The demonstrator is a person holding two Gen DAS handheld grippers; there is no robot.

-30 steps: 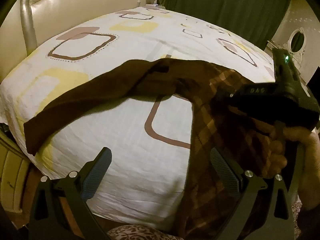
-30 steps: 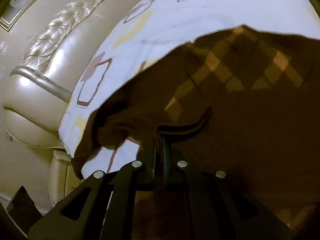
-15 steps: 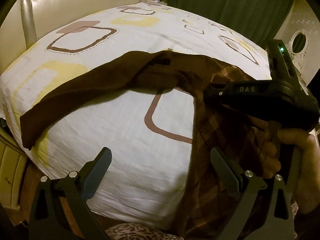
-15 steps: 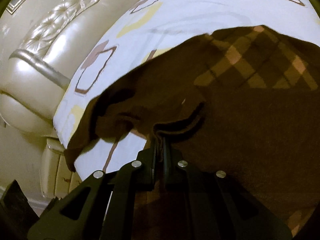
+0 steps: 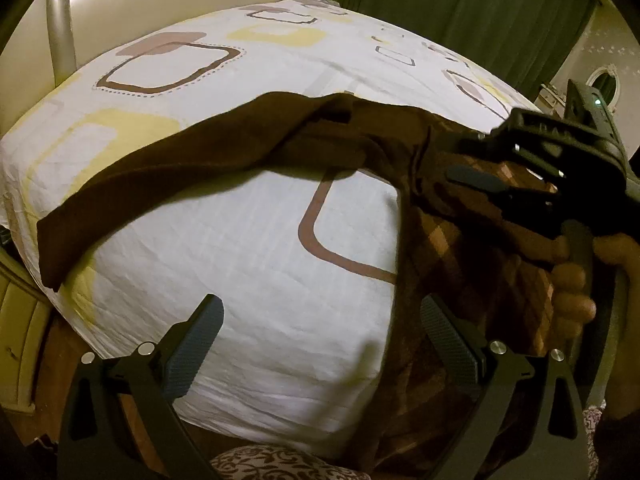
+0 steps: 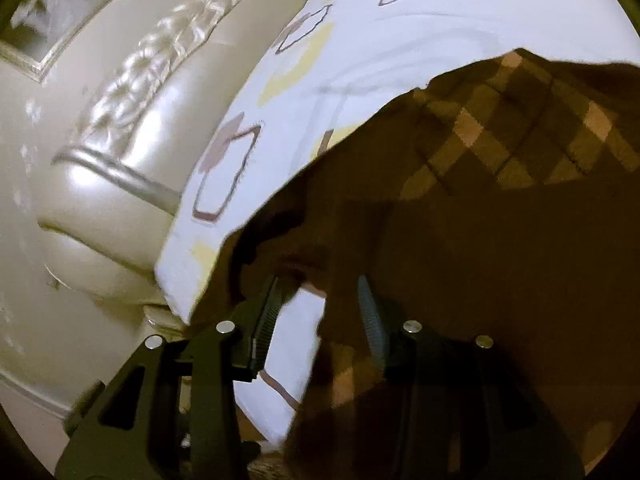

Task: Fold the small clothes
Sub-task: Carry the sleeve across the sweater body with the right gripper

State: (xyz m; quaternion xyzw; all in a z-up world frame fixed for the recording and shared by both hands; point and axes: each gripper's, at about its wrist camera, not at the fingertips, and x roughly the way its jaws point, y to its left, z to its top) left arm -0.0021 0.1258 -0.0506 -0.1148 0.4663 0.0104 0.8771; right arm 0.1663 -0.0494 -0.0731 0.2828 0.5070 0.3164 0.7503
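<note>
A dark brown sweater point(image 5: 224, 164) with an orange-checked body point(image 5: 472, 264) lies on the bed; one long sleeve stretches left to the bed's edge. My left gripper point(image 5: 320, 332) is open and empty over the bare sheet in front of the sweater. My right gripper point(image 5: 480, 178) shows at the right of the left wrist view, over the sweater's body, held by a hand. In the right wrist view the right gripper point(image 6: 320, 312) is open, its fingers astride a loose fold of the sweater point(image 6: 460, 248) that hangs free between them.
The bed point(image 5: 256, 240) has a white sheet with brown and yellow squares. A cream padded headboard point(image 6: 120, 120) stands at the left. Green curtains point(image 5: 460, 4) hang behind the bed. A patterned cushion point(image 5: 280, 464) lies below my left gripper.
My right gripper was shut on a fold of the sweater and has opened, letting the cloth go. The left gripper has stayed open and has barely moved.
</note>
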